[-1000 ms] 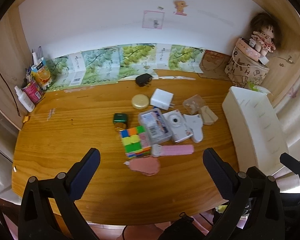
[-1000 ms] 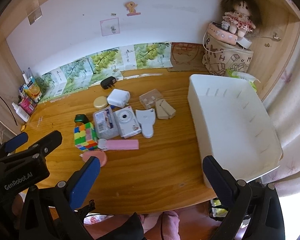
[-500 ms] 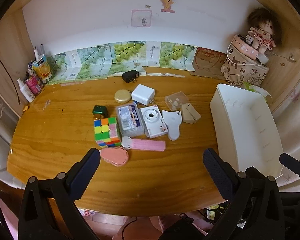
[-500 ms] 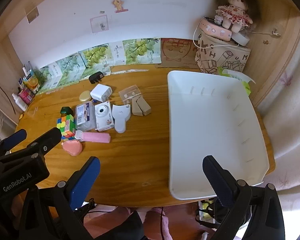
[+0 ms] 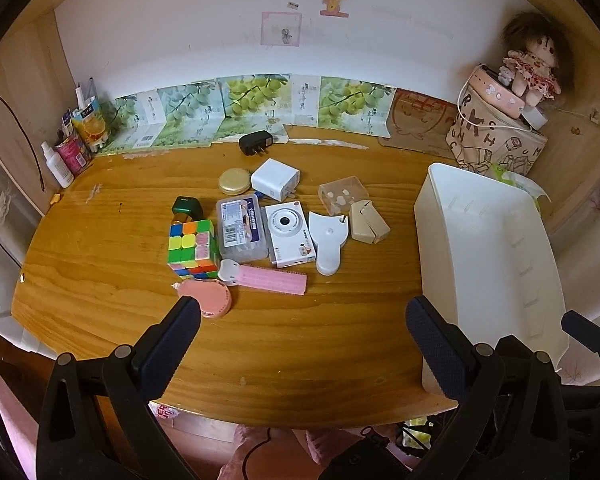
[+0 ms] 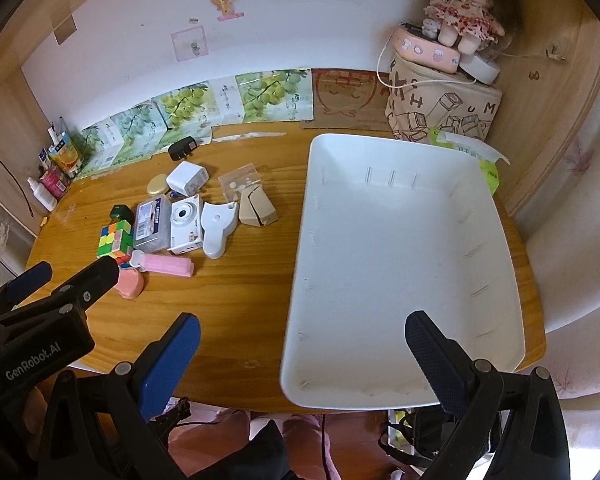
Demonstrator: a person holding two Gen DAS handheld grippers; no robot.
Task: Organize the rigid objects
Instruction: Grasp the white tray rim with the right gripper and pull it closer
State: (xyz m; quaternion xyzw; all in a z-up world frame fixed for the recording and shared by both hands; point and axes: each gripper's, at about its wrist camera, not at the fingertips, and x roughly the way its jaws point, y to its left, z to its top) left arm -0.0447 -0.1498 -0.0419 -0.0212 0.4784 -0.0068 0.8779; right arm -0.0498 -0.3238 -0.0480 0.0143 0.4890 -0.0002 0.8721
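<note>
A cluster of small rigid objects lies mid-table: a colour cube (image 5: pixel 191 249), a clear case (image 5: pixel 242 229), a white camera (image 5: pixel 289 233), a pink comb (image 5: pixel 270 278), a pink round case (image 5: pixel 210 300), a white charger (image 5: pixel 275 179), a gold tin (image 5: pixel 234 181) and beige blocks (image 5: pixel 367 223). An empty white bin (image 6: pixel 404 256) stands on the right. My left gripper (image 5: pixel 300 338) is open and empty, above the table's front edge. My right gripper (image 6: pixel 302 354) is open and empty over the bin's near left corner.
A black plug (image 5: pixel 255 143) lies by the green printed boxes (image 5: pixel 252 110) along the back wall. Bottles (image 5: pixel 70 148) stand at the back left. A patterned bag (image 5: pixel 496 140) with a doll (image 5: pixel 530 66) on top stands at the back right.
Both grippers have risen and pulled back from the table. The right view has swung right, so the bin now fills it. Nothing on the table has moved.
</note>
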